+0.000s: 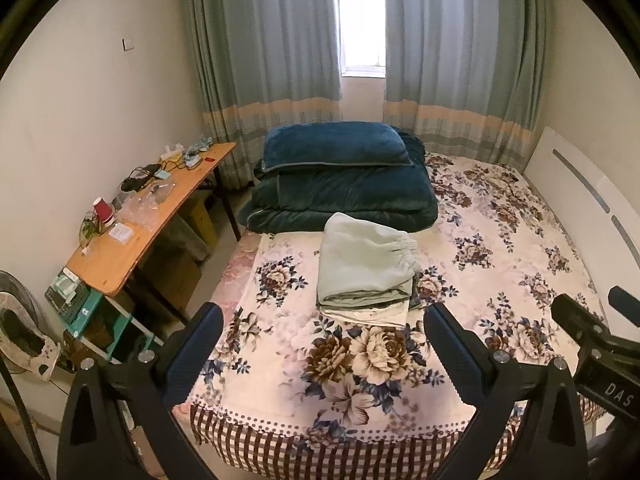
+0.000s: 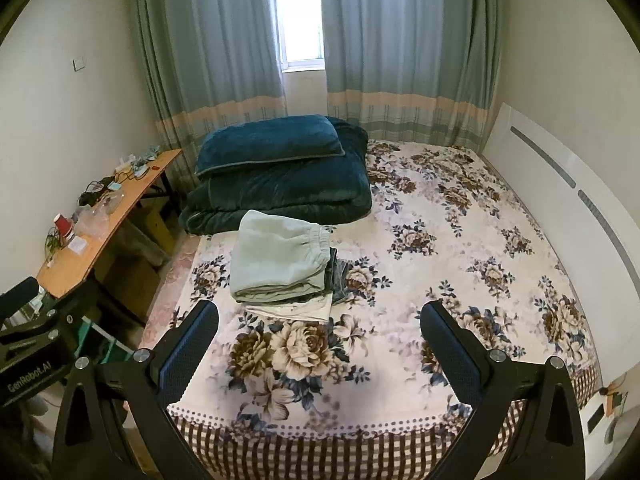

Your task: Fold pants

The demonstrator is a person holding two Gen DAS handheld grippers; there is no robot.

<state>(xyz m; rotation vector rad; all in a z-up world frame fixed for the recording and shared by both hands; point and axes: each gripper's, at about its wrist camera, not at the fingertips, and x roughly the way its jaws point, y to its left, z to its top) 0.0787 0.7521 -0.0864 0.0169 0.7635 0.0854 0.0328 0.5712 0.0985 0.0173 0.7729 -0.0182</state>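
Note:
Pale green pants point(image 1: 362, 262) point(image 2: 276, 258) lie folded on top of a small stack of folded clothes, on the floral bedspread point(image 1: 500, 248) point(image 2: 460, 240) at the bed's left middle. Their elastic waistband faces right. My left gripper point(image 1: 322, 320) hovers open above the foot of the bed, short of the stack, nothing between its fingers. My right gripper point(image 2: 320, 318) is also open and empty, held over the foot of the bed to the right of the stack. The right gripper's body point(image 1: 596, 344) shows at the edge of the left wrist view.
A dark teal pillow point(image 1: 336, 146) rests on a folded teal quilt point(image 1: 344, 196) behind the stack. A cluttered wooden desk point(image 1: 148, 216) stands left of the bed, with a fan point(image 1: 20, 328) nearer. A white headboard point(image 2: 560, 184) lines the right side. Curtains point(image 1: 280, 40) cover the far wall.

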